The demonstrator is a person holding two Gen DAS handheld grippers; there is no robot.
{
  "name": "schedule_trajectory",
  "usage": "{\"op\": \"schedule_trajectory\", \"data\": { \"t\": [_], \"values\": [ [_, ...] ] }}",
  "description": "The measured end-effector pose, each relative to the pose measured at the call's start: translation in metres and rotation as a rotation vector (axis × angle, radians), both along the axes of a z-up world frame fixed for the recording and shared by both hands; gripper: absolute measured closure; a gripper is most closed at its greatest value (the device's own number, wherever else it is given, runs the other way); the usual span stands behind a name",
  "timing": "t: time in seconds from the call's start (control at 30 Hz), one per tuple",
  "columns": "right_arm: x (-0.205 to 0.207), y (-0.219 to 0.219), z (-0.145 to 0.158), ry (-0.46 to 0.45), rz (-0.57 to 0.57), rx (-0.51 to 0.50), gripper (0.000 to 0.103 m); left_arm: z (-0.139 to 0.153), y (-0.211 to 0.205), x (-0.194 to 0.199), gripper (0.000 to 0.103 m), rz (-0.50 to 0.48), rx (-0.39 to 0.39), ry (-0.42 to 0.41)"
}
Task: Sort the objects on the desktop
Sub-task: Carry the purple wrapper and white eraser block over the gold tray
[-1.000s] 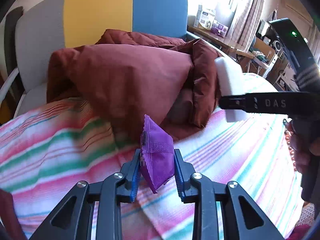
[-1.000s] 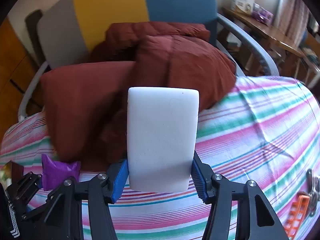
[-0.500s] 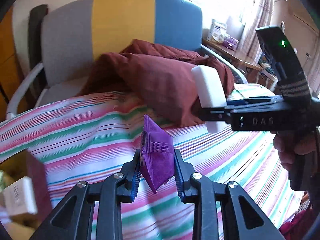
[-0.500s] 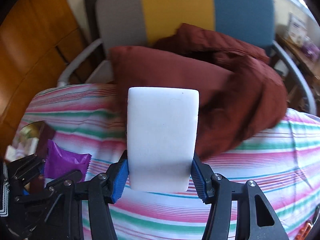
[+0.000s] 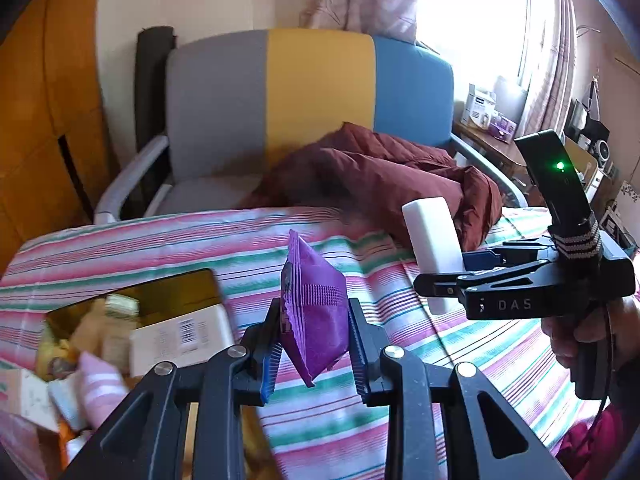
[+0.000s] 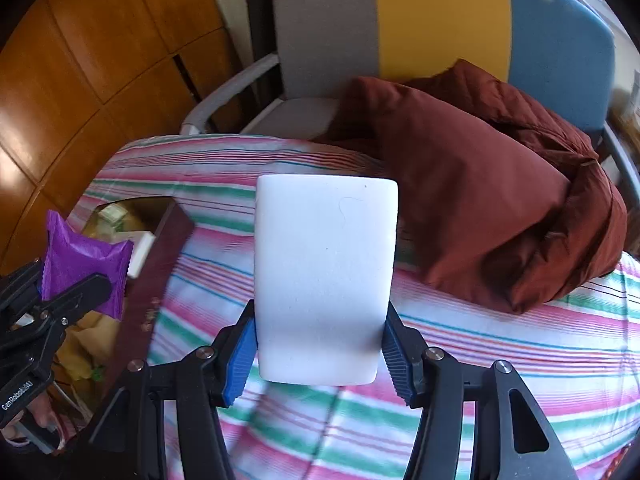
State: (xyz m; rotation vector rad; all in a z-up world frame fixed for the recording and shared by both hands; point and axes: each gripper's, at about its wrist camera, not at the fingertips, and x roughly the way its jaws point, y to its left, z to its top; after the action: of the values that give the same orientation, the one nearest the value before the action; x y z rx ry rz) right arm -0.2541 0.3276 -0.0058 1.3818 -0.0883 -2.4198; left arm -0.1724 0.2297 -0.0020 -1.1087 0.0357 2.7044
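My left gripper point(image 5: 314, 344) is shut on a purple sachet point(image 5: 314, 312) and holds it above the striped tablecloth point(image 5: 460, 360), beside an open box point(image 5: 180, 284) of several items at the left. The sachet also shows in the right wrist view point(image 6: 84, 260). My right gripper point(image 6: 318, 348) is shut on a white sponge block point(image 6: 324, 276), held upright over the cloth. The block and right gripper also show in the left wrist view point(image 5: 432, 240), to the right of the sachet.
The dark-walled box point(image 6: 160, 240) holds cartons and packets. A maroon jacket point(image 6: 480, 184) lies on the table's far side and on a grey, yellow and blue chair point(image 5: 312, 96). Wooden panels point(image 6: 80, 80) stand at the left.
Both grippers have swung to the left with their loads. The open box has come into view at the left. The jacket has shifted toward the right of both views.
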Motion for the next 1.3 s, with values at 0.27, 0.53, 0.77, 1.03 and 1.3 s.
{"op": "schedule_trajectory", "data": {
  "t": [0.27,0.53,0.77,1.03,1.3],
  "values": [
    [0.027,-0.046,0.015,0.013,0.043,-0.017,0.045,0.015,-0.041,0.035,0.074,0.064,-0.024,0.056],
    [0.051,-0.092,0.029,0.031,0.096,-0.041,0.045,0.02,-0.083,0.062,0.074,0.135,-0.03,0.083],
    [0.072,-0.138,0.035,0.03,0.148,-0.037,0.045,0.016,-0.121,0.081,0.074,0.198,-0.018,0.082],
    [0.091,-0.183,0.032,0.022,0.182,-0.048,0.045,0.008,-0.162,0.103,0.074,0.267,-0.002,0.082],
    [0.112,-0.209,0.024,-0.003,0.194,-0.094,0.045,-0.002,-0.197,0.12,0.074,0.323,0.013,0.065]
  ]
}}
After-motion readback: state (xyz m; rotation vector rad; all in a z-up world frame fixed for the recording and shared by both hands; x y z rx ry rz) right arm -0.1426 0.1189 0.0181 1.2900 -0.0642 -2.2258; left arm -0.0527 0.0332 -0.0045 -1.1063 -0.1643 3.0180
